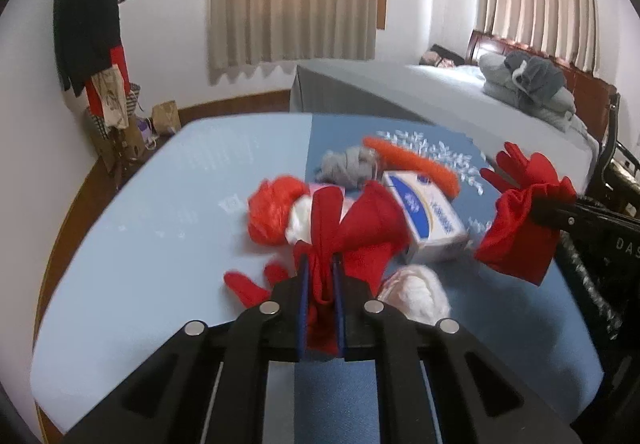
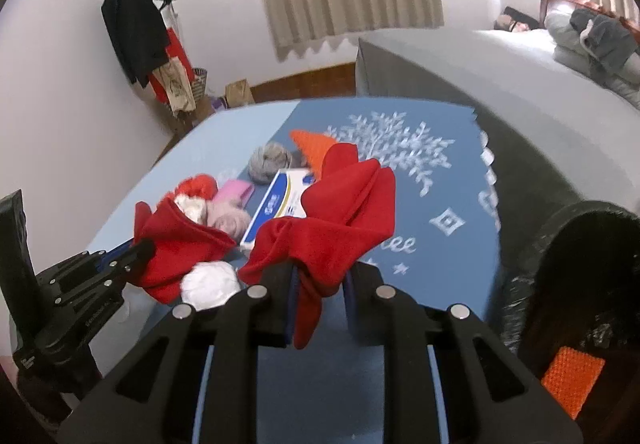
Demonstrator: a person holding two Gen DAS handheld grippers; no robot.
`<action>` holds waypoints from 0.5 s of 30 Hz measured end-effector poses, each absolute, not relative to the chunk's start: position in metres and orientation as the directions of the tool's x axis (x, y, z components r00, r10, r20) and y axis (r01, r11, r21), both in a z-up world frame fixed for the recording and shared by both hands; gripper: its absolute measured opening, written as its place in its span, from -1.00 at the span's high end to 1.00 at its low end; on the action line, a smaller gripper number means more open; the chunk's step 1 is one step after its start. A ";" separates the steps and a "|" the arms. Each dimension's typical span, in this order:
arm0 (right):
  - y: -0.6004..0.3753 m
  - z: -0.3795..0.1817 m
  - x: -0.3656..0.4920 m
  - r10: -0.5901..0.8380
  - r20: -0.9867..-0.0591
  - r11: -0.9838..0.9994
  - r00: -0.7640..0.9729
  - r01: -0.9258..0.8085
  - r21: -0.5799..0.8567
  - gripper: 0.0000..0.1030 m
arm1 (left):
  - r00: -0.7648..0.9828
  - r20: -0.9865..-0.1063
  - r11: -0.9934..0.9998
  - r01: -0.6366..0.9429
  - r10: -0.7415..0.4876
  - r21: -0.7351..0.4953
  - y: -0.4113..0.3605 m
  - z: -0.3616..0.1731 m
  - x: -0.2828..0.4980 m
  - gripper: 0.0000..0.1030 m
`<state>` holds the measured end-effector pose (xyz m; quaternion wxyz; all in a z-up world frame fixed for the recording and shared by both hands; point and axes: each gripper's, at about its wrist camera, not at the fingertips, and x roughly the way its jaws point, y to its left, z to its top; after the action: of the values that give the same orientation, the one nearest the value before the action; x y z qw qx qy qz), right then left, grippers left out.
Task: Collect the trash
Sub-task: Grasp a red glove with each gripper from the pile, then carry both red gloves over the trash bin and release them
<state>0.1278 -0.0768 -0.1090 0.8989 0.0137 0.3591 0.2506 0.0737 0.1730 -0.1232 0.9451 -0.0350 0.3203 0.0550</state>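
The left gripper (image 1: 320, 276) pinches one red fabric glove (image 1: 360, 232) just above the blue tabletop (image 1: 140, 244), near its front edge. The right gripper (image 2: 320, 284) pinches a second red fabric glove (image 2: 332, 220) beside it. A white-and-blue cardboard box (image 1: 424, 216), crumpled white tissue (image 1: 416, 292) and grey yarn (image 1: 348, 164) lie mid-table.

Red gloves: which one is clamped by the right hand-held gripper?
The red glove nearest the black bin, right of the white-and-blue box; the other glove hangs from the left hand-held gripper.
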 end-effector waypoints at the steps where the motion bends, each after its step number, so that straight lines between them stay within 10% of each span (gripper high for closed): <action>1: -0.080 -0.104 0.127 0.460 -0.630 0.875 0.625 -0.437 0.206 0.64 | 0.795 -0.602 0.992 -0.125 0.081 -0.032 0.172 -0.120 0.073 0.80; 15: -0.118 -0.064 0.114 0.441 -0.558 0.893 0.703 -0.402 0.201 0.64 | 0.871 -0.491 0.998 -0.049 0.018 -0.050 0.145 -0.068 0.067 0.80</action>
<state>0.1144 -0.1177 -0.0641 0.9222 0.0321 0.3104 0.2286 0.0665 0.1453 -0.0675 0.9668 -0.0303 0.2532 0.0173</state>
